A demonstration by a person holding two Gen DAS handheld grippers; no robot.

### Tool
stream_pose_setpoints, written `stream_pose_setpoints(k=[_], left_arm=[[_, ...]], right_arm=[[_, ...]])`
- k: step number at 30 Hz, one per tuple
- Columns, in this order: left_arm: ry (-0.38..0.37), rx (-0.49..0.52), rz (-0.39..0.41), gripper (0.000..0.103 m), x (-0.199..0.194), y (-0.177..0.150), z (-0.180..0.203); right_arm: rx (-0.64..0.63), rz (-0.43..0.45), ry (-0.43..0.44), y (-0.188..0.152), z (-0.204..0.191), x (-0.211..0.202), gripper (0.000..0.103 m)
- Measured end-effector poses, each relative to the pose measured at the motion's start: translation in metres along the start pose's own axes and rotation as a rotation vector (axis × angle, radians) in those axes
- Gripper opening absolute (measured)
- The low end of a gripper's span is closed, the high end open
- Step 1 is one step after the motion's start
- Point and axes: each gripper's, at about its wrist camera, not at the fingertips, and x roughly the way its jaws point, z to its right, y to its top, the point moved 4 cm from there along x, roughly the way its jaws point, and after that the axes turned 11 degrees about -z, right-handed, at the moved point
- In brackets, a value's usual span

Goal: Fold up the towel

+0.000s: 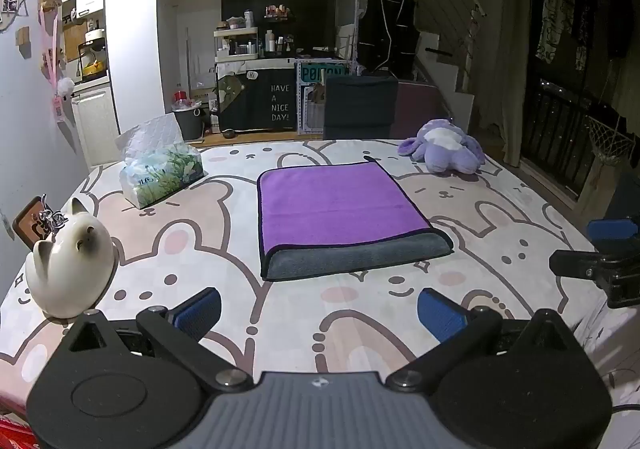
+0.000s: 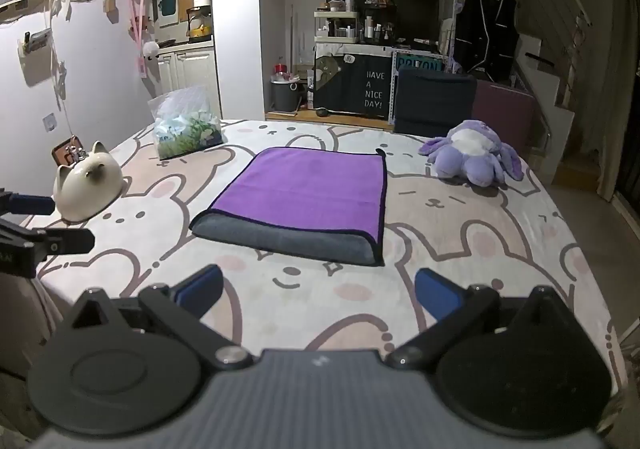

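Observation:
A purple towel (image 1: 340, 205) with a grey underside lies folded flat in the middle of the table, its grey folded edge toward me. It also shows in the right wrist view (image 2: 304, 189). My left gripper (image 1: 320, 313) is open and empty, held back from the towel's near edge. My right gripper (image 2: 318, 293) is open and empty, also short of the towel. The right gripper shows at the right edge of the left wrist view (image 1: 600, 249); the left gripper shows at the left edge of the right wrist view (image 2: 36, 225).
The table carries a bunny-print cloth (image 1: 360, 309). A white cat-shaped ceramic (image 1: 70, 269) stands at near left, a tissue pack (image 1: 162, 169) at far left, a purple plush toy (image 1: 444, 149) at far right. Table edges fall off left and right.

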Motion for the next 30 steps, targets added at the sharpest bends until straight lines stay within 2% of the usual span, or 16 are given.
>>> stream_pose_setpoints(k=[30], left_arm=[[-0.006, -0.004, -0.005, 0.103, -0.0002, 0.0001, 0.0006]], right_arm=[[0.001, 0.003, 0.007, 0.0007, 0.0003, 0.0003, 0.103]])
